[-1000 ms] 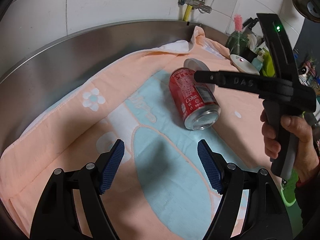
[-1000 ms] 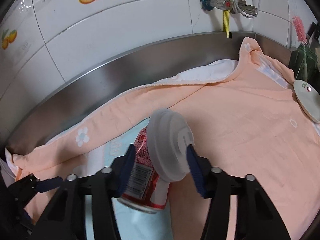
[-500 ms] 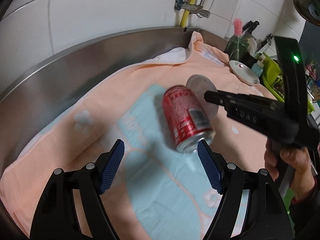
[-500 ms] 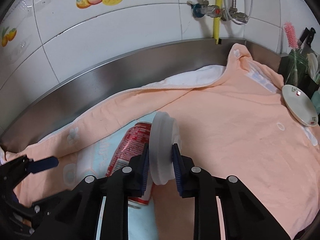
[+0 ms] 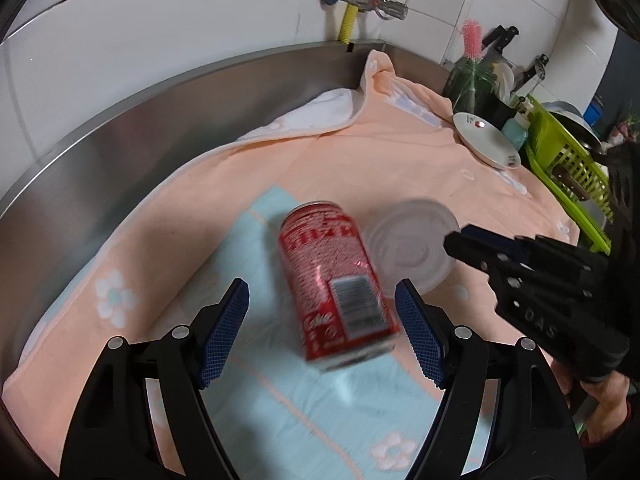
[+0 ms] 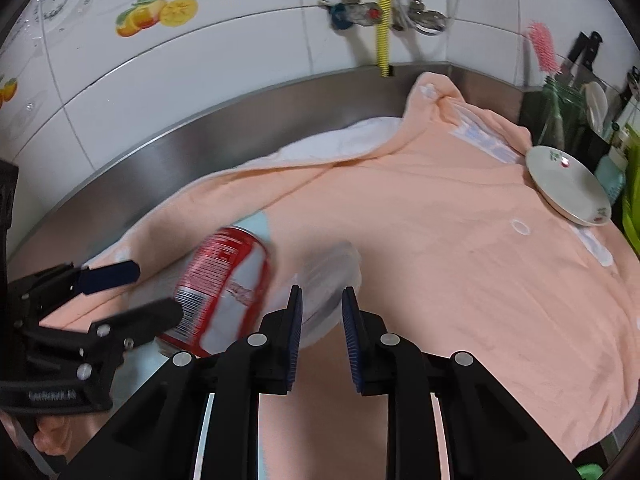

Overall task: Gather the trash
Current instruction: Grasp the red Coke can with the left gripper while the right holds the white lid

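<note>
**Tiled kitchen corner with steel counter**

White wall tiles (image 6: pixel 208 92) carry fruit stickers (image 6: pixel 158 12). Valves (image 6: pixel 360 12) and a yellow hose (image 6: pixel 385 16) hang on the wall. A steel backsplash (image 5: pixel 132 160) edges the counter, covered by a peach towel (image 6: pixel 460 264). A plate (image 6: pixel 568 186) and green rack (image 5: pixel 568 160) stand at the right.

Can (image 5: pixel 336 280) + lid (image 6: pixel 328 280) motion-blurred; can label text unreadable.

A red soda can (image 5: pixel 336 284) lies on its side on the peach and pale-blue towel (image 5: pixel 400 168), its barcode panel facing up and its open end toward the near edge. Just beside it, a translucent white plastic lid (image 5: pixel 408 248) stands tilted on edge, pinched at its rim between the right gripper (image 6: pixel 320 316) fingers (image 6: pixel 294 328).
</note>
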Tool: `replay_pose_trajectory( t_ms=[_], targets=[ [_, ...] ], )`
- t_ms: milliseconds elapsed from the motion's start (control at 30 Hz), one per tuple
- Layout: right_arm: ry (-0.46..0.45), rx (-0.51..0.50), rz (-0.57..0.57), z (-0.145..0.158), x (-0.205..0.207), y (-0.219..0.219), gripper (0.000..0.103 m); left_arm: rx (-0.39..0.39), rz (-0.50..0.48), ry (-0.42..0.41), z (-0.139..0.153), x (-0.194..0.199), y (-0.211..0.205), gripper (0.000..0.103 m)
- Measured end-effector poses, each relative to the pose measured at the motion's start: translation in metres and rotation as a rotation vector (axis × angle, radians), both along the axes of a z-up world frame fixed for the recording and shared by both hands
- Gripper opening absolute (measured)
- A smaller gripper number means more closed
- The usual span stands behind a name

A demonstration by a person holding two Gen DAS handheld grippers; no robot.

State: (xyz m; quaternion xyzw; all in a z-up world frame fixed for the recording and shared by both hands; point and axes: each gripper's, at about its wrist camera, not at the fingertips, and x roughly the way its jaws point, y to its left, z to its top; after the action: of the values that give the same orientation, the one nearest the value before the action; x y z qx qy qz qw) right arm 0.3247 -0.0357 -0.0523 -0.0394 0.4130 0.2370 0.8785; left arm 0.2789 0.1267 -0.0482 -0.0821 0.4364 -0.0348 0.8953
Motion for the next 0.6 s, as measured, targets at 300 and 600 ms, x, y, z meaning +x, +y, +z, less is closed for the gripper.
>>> replay_pose_trajectory(
  t_ms=[300, 600],
  targets=[
    [0.035, 0.004, -0.017, -0.008, 0.000, -0.031, 0.021, -0.004, 0.007, 0.079, -0.021, 0.030, -0.014, 0.076],
    [0.001, 0.007, 0.006, -0.012, -0.011, -0.039, 0.086, -0.032, 0.002, 0.109, -0.037, 0.041, -0.013, 0.061]
  ],
)
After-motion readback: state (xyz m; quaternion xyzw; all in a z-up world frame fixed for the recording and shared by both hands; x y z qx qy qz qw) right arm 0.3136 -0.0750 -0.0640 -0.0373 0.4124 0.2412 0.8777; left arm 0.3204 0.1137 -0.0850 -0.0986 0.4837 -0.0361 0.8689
